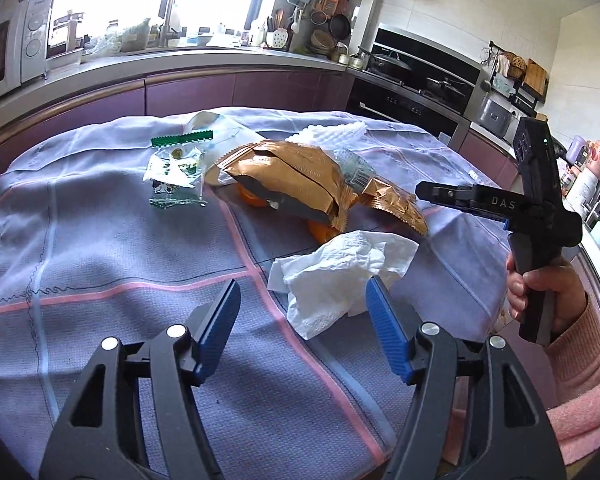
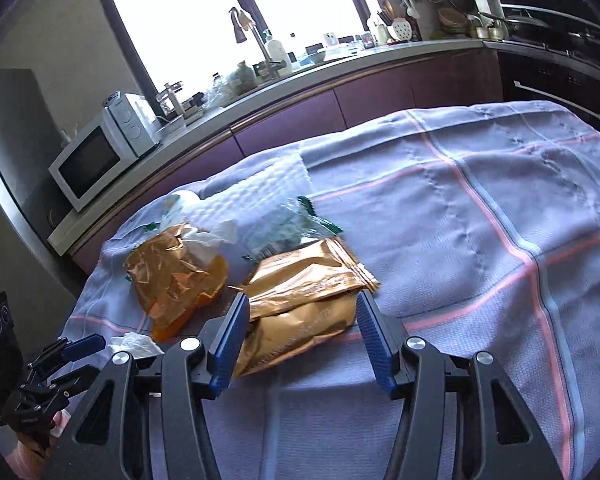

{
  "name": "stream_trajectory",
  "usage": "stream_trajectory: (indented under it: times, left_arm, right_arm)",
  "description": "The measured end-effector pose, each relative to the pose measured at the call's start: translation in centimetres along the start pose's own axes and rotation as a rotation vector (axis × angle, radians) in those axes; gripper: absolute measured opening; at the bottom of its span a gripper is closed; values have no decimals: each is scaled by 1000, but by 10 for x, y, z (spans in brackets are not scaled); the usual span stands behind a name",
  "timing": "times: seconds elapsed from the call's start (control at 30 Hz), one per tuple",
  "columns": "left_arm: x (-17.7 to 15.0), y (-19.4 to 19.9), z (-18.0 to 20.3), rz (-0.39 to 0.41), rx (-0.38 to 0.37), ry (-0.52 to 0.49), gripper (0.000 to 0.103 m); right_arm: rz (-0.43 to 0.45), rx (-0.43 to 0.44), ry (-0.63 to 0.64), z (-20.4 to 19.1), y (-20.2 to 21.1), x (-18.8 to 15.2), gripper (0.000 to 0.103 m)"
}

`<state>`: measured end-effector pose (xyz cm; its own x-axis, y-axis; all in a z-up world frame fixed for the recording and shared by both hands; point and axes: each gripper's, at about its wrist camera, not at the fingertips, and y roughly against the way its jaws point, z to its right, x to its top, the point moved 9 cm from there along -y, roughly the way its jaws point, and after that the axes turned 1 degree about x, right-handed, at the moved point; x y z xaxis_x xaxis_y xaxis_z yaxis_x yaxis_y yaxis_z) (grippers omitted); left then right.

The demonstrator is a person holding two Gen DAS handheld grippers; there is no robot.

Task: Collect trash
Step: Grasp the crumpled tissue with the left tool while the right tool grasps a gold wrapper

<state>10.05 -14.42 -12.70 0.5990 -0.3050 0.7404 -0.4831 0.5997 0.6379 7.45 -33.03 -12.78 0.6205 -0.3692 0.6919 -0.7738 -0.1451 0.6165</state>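
Trash lies on a table under a lilac checked cloth (image 1: 100,248). A crumpled white tissue (image 1: 340,276) lies just ahead of my open, empty left gripper (image 1: 302,294), partly between its tips. Behind it lie a gold foil bag (image 1: 296,178), a second gold wrapper (image 1: 396,204), orange peel (image 1: 320,230) and a clear green-printed wrapper (image 1: 176,172). My right gripper (image 2: 302,308) is open with its jaws either side of a gold foil bag (image 2: 304,300), not closed on it. A crumpled gold wrapper (image 2: 172,276) lies to its left. The right gripper also shows in the left wrist view (image 1: 440,194).
White embossed paper towel (image 2: 268,184) lies at the far side of the pile. A kitchen counter with a microwave (image 2: 100,152), sink and bottles runs behind the table. A stove and oven (image 1: 416,92) stand at the right. The left gripper shows at lower left in the right wrist view (image 2: 72,354).
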Motion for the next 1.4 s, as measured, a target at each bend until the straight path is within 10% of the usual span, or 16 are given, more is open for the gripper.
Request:
stream_trajectory:
  times: [0.37, 0.93, 1.4]
  left_arm:
    - [3, -28, 14, -69, -20, -15, 66]
    - [5, -35, 18, -82, -35, -6, 24]
    - [2, -15, 5, -43, -29, 34, 19]
  right_arm:
    - [-47, 62, -50, 4, -14, -1, 64]
    - [-74, 185, -142, -21, -3, -23, 62]
    - [-27, 179, -247, 1, 2, -24, 9]
